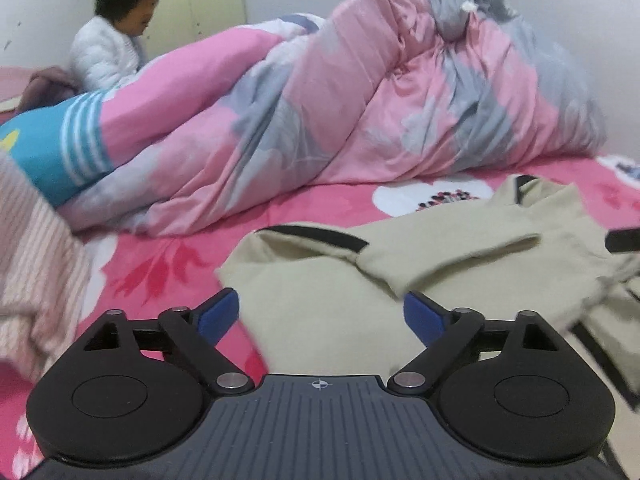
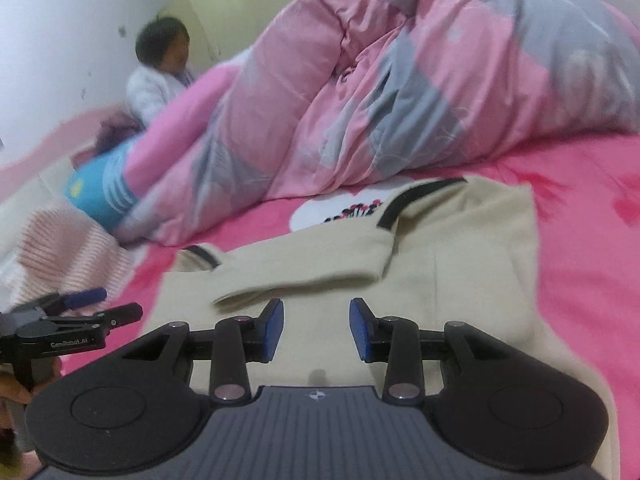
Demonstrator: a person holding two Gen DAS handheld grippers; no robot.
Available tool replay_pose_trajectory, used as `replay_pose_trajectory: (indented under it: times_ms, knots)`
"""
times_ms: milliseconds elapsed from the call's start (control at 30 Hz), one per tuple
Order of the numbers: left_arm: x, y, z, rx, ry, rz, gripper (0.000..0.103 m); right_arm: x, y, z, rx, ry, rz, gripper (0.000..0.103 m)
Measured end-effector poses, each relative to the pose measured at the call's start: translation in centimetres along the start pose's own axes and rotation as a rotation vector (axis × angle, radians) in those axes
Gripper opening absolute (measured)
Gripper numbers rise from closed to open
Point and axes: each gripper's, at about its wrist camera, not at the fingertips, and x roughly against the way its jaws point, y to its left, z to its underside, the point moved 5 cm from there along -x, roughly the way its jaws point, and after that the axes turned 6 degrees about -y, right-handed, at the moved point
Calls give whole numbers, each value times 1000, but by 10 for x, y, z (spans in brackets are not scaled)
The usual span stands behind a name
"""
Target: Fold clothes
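A beige garment (image 1: 332, 320) with black trim lies spread on the pink floral bed sheet (image 1: 160, 272). One sleeve (image 1: 452, 256) is folded across its body. My left gripper (image 1: 320, 316) hovers over the garment's left part, its blue pads wide apart and holding nothing. In the right wrist view the same garment (image 2: 460, 264) fills the middle, with the folded sleeve (image 2: 304, 276) just ahead of my right gripper (image 2: 317, 328). That gripper is open, a moderate gap between its pads, and empty. The left gripper (image 2: 106, 305) shows at the garment's left edge, open.
A bulky pink and grey quilt (image 1: 380, 92) is heaped across the back of the bed. A blue pillow with white stripes (image 1: 60, 152) lies at its left end. A pink striped cloth (image 1: 36, 264) sits at the near left. A person in a white jacket (image 1: 106, 52) sits far left.
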Motion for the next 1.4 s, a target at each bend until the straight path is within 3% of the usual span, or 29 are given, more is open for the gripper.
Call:
replay_pose_trajectory:
  times_ms: [167, 233, 333, 467, 567, 600, 867, 1300, 1400]
  knots:
    - [48, -18, 15, 78, -15, 84, 98, 55, 10, 31, -27, -36, -21, 48]
    - [59, -33, 27, 89, -23, 117, 98, 72, 19, 47, -1, -58, -20, 58]
    - [62, -54, 52, 76, -4, 136, 102, 87, 33, 74, 81, -74, 13, 61]
    - [43, -81, 93, 16, 73, 125, 102, 81, 41, 106, 176, -55, 97, 68]
    - [33, -84, 113, 12, 46, 75, 103, 57, 30, 136, 210, 30, 157, 74]
    - [34, -84, 114, 15, 28, 68, 103, 58, 35, 140, 253, 7, 165, 77]
    - [35, -80, 116, 40, 10, 69, 103, 57, 46, 146, 280, -22, 195, 90]
    - [43, -76, 115, 78, -1, 52, 103, 55, 47, 138, 269, 1, 230, 102]
    - [41, -69, 113, 123, 0, 78, 103, 53, 41, 137, 257, 5, 263, 103]
